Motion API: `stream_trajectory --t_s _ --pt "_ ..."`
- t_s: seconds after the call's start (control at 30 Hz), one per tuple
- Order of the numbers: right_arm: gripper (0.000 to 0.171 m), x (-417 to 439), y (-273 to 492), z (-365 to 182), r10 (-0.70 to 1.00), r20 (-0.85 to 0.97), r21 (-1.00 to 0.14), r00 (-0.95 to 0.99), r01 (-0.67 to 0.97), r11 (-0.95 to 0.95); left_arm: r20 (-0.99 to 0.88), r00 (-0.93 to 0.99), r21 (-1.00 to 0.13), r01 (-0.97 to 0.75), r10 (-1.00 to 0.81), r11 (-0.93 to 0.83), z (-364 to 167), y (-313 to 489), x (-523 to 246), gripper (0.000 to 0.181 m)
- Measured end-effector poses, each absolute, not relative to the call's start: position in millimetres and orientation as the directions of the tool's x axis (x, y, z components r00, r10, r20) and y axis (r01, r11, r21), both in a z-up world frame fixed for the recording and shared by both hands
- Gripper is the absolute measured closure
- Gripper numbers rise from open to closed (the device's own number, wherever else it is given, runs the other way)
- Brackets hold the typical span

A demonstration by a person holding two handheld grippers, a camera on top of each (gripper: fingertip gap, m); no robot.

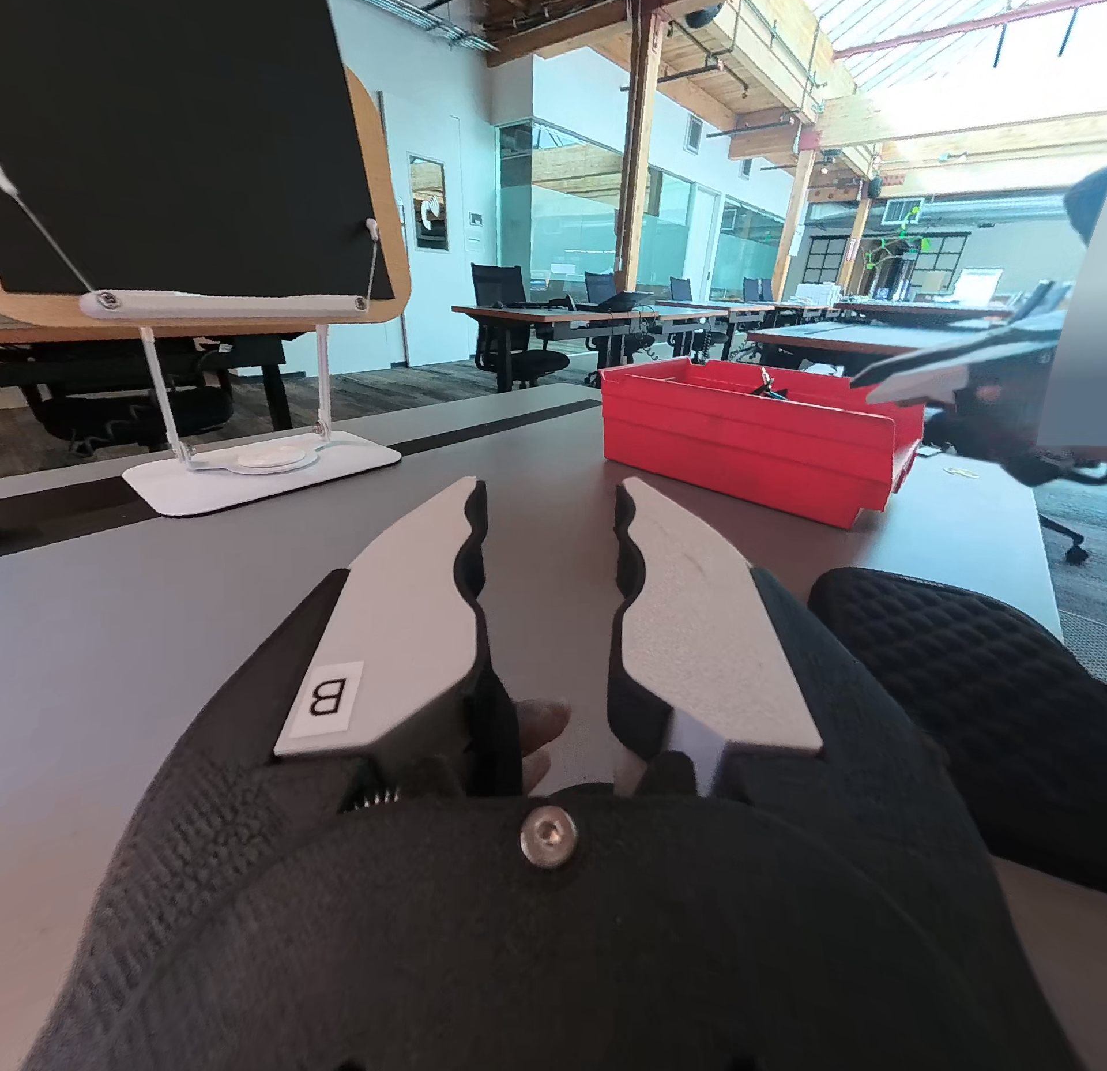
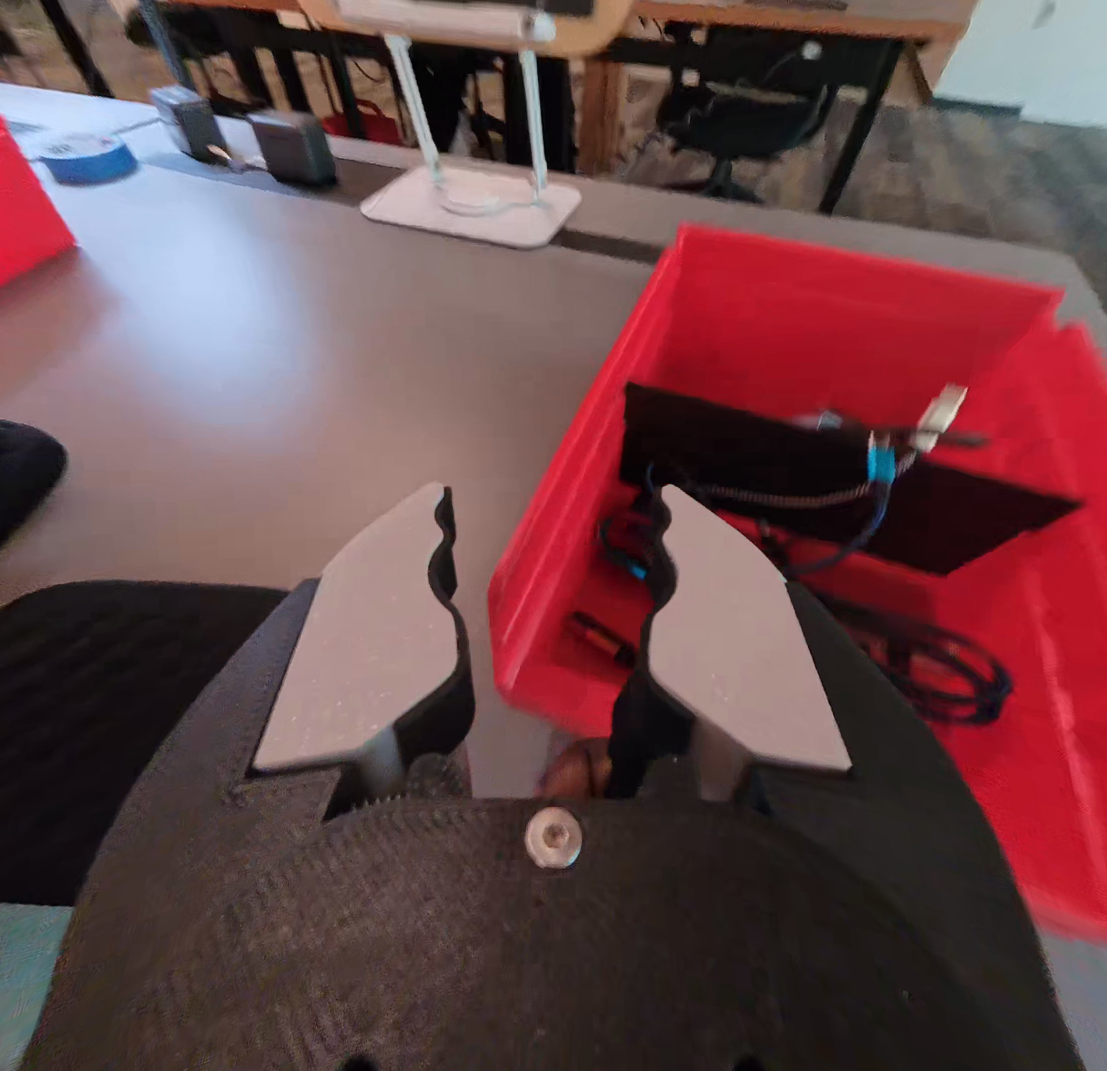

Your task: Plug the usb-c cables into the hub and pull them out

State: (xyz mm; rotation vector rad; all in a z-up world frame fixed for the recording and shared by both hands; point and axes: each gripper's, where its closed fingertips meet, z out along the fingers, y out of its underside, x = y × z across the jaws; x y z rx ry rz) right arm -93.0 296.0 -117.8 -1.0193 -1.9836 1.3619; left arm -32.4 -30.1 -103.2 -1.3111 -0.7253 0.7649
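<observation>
A white sticker (image 1: 326, 697) with one black printed character sits near the base of the left finger of the left gripper (image 1: 548, 491). Small wall plates (image 1: 476, 219) far back are too small to read, and marks on the roll of blue tape (image 2: 90, 158) at far left are blurred

A big grey table (image 2: 251, 347) holds a red bin (image 2: 599, 503) at 3 o'clock. A white stand (image 2: 473, 203) sits at 12 o'clock. At 10 o'clock are blue tape (image 2: 90, 158) and 2 grey boxes (image 2: 293, 146).
</observation>
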Motion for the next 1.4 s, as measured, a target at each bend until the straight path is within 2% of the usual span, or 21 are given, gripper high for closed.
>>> stream_trajectory --t_s 0.1,0.13,0.17,0.2,0.33,0.6,0.67,0.73,0.87,0.97,1.07,1.27,1.4 --pt "0.112 -91 301 -162 0.866 0.080 -0.871 -0.494 0.387 0.301 0.006 0.572 -0.996 -0.069 0.820 0.056 -107 -25 -33 0.139" --pt "0.128 -94 299 -168 0.867 0.121 -0.863 -0.483 0.381 0.333 -0.002 0.570 -0.996 -0.071 0.821 0.047 -107 -24 -33 0.140" --pt "0.157 -95 287 -165 0.850 0.133 -0.883 -0.510 0.328 0.336 -0.010 0.571 -0.997 -0.074 0.821 0.039 -107 -23 -32 0.140" --pt "0.159 -100 282 -163 0.861 0.169 -0.890 -0.481 0.300 0.342 -0.015 0.571 -0.997 -0.075 0.820 0.034 -108 -23 -32 0.140" --pt "0.158 -111 258 -167 0.784 0.454 -0.770 -0.424 0.257 0.585 -0.033 0.572 -0.997 -0.074 0.819 0.011 -109 -20 -32 0.140" --pt "0.150 -119 161 -168 0.765 0.440 -0.752 -0.470 0.273 0.600 -0.178 0.599 -0.983 -0.138 0.780 -0.119 -112 -3 -23 0.140" --pt "0.149 -121 131 -168 0.756 0.432 -0.748 -0.492 0.274 0.605 -0.241 0.594 -0.967 -0.216 0.768 -0.137 -104 -1 -16 0.140" --pt "0.148 -121 98 -168 0.724 0.447 -0.729 -0.526 0.254 0.635 -0.306 0.553 -0.926 -0.362 0.775 -0.107 -81 -3 -4 0.141" --pt "0.147 -117 28 -169 0.656 0.461 -0.722 -0.598 0.178 0.669 -0.299 0.495 -0.787 -0.611 0.816 0.083 -35 -21 32 0.151" --pt "0.147 -107 -20 -168 0.611 0.430 -0.748 -0.665 0.117 0.654 -0.240 0.458 -0.739 -0.658 0.856 0.145 -24 -41 43 0.154" --pt "0.146 -94 -72 -166 0.578 0.334 -0.827 -0.744 0.063 0.559 -0.203 0.422 -0.701 -0.693 0.883 0.169 -17 -53 50 0.157" --pt "0.145 -61 -157 -162 0.469 0.097 -0.922 -0.878 0.098 0.374 -0.178 0.440 -0.726 -0.662 0.880 0.184 -21 -55 49 0.157" --pt "0.142 -35 -191 -159 0.336 0.077 -0.931 -0.939 0.053 0.361 -0.161 0.447 -0.737 -0.648 0.880 0.195 -10 -71 57 0.156"
